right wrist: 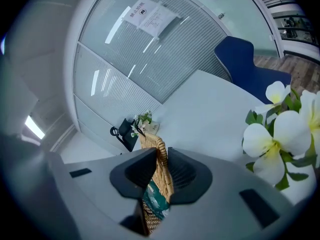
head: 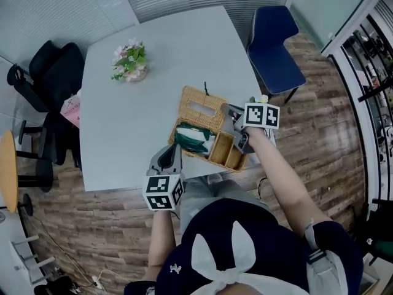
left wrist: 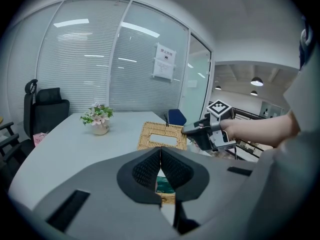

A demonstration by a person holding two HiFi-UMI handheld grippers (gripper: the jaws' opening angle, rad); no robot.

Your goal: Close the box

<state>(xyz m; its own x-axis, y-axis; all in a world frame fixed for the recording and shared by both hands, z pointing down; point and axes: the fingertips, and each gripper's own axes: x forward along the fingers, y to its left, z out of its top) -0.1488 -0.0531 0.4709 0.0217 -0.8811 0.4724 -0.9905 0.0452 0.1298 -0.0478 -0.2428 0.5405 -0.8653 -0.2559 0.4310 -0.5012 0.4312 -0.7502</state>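
A woven wicker box (head: 224, 152) stands open near the front edge of the white table (head: 129, 134), with a green packet (head: 190, 140) inside. Its lid (head: 201, 108), which has a slot in it, stands raised at the far side. My right gripper (head: 233, 117) is shut on the lid's right edge; in the right gripper view the wicker rim (right wrist: 161, 151) sits pinched between the pads of my right gripper (right wrist: 161, 159). My left gripper (head: 172, 151) hovers at the box's front left corner, shut and empty. From the left gripper view, my left gripper (left wrist: 160, 153) points at the lid (left wrist: 162, 135).
A pot of pink and white flowers (head: 130, 62) stands at the table's far left. White artificial flowers (right wrist: 280, 134) lie close to the right of my right gripper. A blue chair (head: 274, 48) is behind the table on the right, black office chairs (head: 52, 78) on the left.
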